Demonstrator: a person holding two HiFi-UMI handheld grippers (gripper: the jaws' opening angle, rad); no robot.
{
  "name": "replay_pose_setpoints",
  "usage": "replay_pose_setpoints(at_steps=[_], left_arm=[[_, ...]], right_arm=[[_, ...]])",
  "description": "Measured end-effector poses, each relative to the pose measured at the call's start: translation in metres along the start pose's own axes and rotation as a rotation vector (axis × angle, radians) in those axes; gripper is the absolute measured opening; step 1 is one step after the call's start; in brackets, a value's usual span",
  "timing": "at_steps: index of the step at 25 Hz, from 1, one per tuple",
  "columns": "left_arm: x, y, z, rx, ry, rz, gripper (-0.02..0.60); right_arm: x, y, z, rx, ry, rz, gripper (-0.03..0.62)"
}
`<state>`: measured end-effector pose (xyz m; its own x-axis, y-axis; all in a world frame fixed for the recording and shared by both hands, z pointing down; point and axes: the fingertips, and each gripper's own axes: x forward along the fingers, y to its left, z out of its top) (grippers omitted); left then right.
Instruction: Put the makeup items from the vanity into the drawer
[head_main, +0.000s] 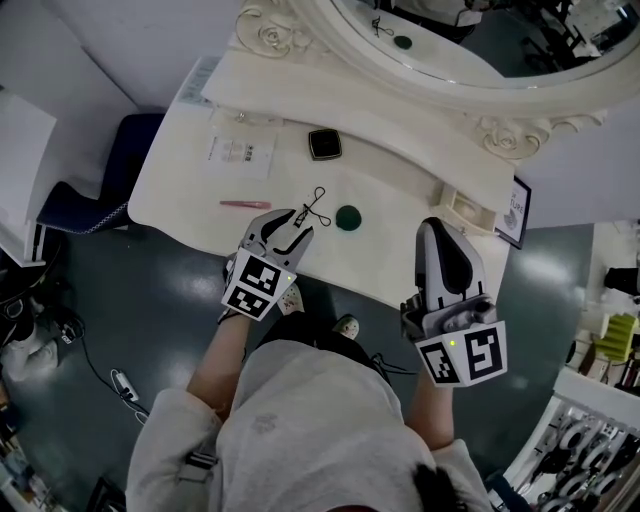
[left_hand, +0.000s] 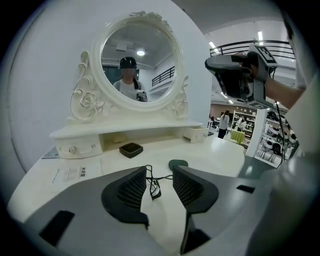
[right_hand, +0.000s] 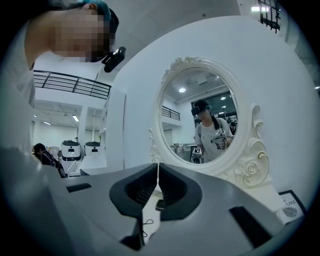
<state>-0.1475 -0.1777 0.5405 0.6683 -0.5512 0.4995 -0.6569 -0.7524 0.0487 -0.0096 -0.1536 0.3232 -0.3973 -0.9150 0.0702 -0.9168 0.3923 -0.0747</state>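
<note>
The left gripper (head_main: 293, 226) hangs low over the front edge of the vanity top (head_main: 410, 190), jaws spread wide. The black eyelash curler (head_main: 314, 207) lies on the top in line with the gap, unpinched. A round green item (head_main: 347, 217) sits just beside the curler, a pink pencil (head_main: 245, 204) lies nearer the left edge, and a black square compact (head_main: 324, 144) sits toward the back. The right gripper (head_main: 437, 230) is by the right front edge, jaws pressed together on nothing.

We see cream-white vanity (head_main: 300, 185). Square box (head_main: 324, 144) black. Round lid (head_main: 347, 217) dark green. Thin stick (head_main: 245, 204) pink. Wire curler (head_main: 312, 208) black. Floor (head_main: 150, 300) dark grey-green.
</note>
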Motion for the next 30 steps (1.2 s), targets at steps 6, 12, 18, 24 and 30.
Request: replay_pose_setpoints(at_steps=[6,12,18,24,30], left_arm=[[0.014,-0.002,-0.025,-0.003,0.078,0.002,0.164],[0.024,-0.003,-0.037,-0.007,0.126,0.0,0.164],[0.029,0.001,-0.041,0.024,0.168,0.025,0.106],[0.029,0.006,-0.042,0.018,0.18,0.048,0.034],[0.026,0.01,-0.039,0.002,0.174,0.065,0.026]], right_arm=[[-0.002,-0.004,-0.004,0.0,0.017,-0.011,0.023],[-0.003,-0.006,-0.008,0.001,0.027,-0.02,0.023],[-0.002,-0.007,-0.009,0.001,0.031,-0.025,0.023],[-0.001,-0.007,-0.008,-0.002,0.029,-0.021,0.023],[0.001,-0.005,-0.005,-0.005,0.023,-0.012,0.023]])
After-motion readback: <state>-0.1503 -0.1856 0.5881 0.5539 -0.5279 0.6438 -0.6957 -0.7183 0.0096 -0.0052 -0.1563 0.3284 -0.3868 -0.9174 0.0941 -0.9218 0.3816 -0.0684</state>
